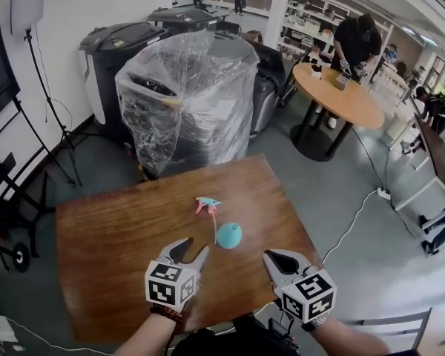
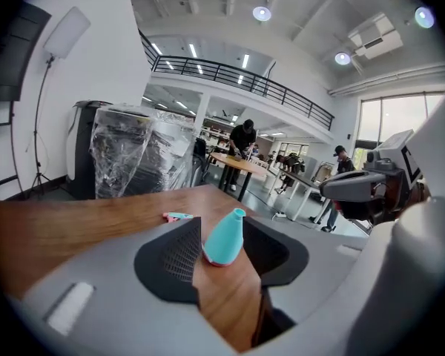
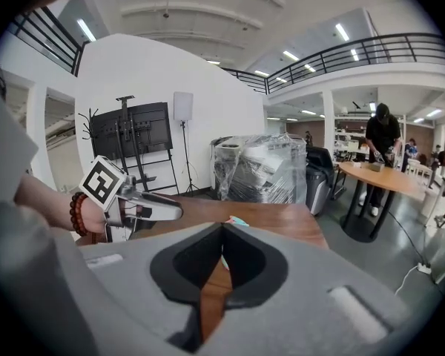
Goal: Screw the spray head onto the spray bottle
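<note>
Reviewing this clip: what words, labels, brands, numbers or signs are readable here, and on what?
None readable in any view.
Teal cone-shaped spray bottle: no label shows.
Pink-and-teal spray head: no print shows.
Cubes on left gripper and right gripper: black-and-white square marker patterns, not words.

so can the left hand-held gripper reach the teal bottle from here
Probably yes: the left hand-held gripper is open, the bottle stands just ahead of it, only bare table between.

Head view steeply down over table (image 1: pixel 111 228); gripper views low, close above it, facing room; all share spray head (image 1: pixel 206 204).
</note>
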